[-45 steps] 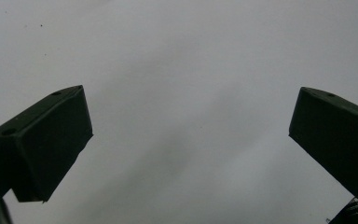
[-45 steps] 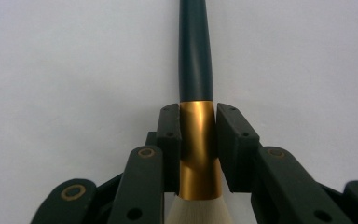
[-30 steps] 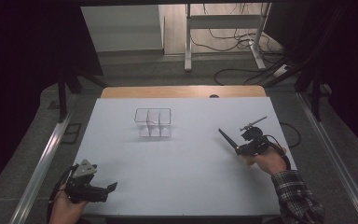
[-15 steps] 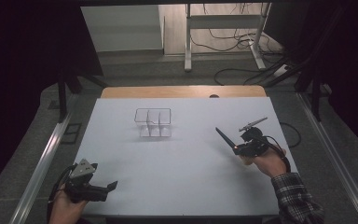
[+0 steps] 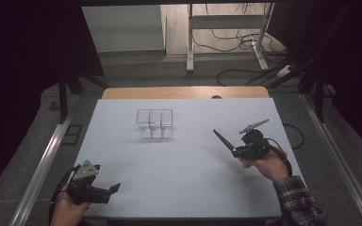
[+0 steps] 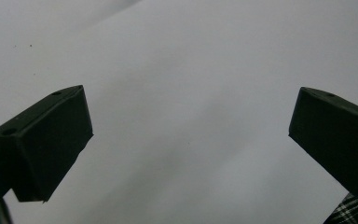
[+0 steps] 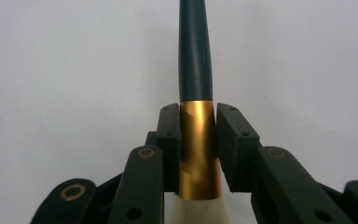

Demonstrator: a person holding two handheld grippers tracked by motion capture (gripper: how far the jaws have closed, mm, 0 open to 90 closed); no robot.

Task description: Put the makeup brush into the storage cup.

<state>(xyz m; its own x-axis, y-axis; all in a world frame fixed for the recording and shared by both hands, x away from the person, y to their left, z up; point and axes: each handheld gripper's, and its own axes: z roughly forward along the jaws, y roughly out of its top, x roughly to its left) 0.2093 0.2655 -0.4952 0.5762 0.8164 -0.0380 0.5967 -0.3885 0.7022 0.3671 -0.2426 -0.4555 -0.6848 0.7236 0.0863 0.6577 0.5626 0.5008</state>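
Clamping a brush (image 7: 195, 93) by its gold ferrule (image 7: 197, 149), the right gripper (image 7: 196, 140) has both black jaws pressed against the metal band, with the dark handle running up out of the top of the right gripper view and the white bristles (image 7: 198, 212) at the bottom edge. In the high view the right gripper (image 5: 238, 149) sits at the right of centre, above the white table (image 5: 184, 165), and the brush handle (image 5: 222, 140) points toward the upper left of the frame. A clear divided container (image 5: 155, 123) stands on the table in the upper middle, well apart from the brush. At the lower left of the high view the left gripper (image 5: 114, 188) is held low near the table's edge; in the left gripper view its jaws stand wide apart over bare white table, with nothing between them.
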